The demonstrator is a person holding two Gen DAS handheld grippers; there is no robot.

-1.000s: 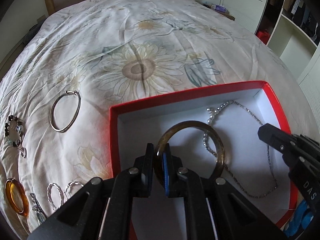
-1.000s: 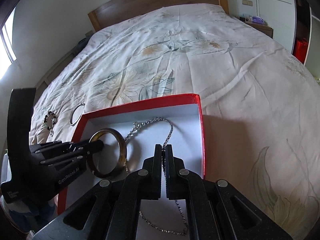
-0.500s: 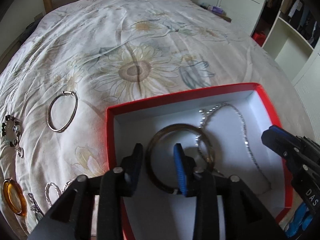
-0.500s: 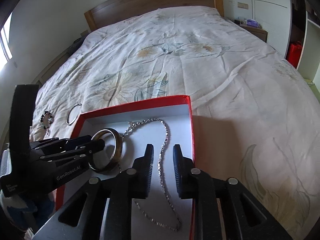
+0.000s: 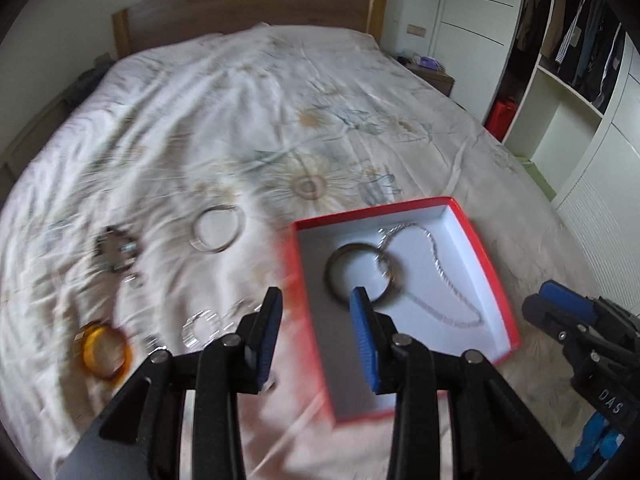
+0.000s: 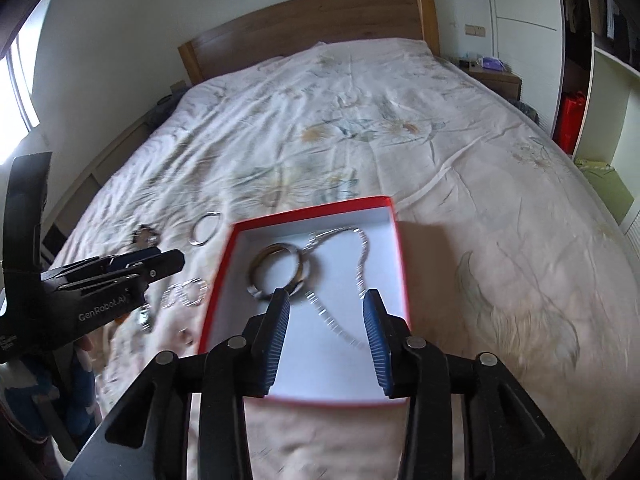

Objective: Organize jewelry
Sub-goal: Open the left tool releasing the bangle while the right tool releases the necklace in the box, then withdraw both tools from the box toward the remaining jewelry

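With both pieces lying in the red box (image 5: 484, 256), our left gripper (image 5: 316, 334) and right gripper (image 6: 326, 332) hang empty, jaws just opened, moderately wide. Dark bangle (image 5: 362, 272) at 9 o'clock, silver chain (image 6: 360, 264) at 3. Next we'd swing left to the amber bangle (image 5: 105, 354), coming down square.

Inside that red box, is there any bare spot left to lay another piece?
Yes. In the red box, the near half of the white floor, below the dark bangle, looks bare. The silver necklace runs down toward the right wall. The far half is crowded: bangle and chain overlap there. Left of the box, the bedspread is strewn with bracelets.
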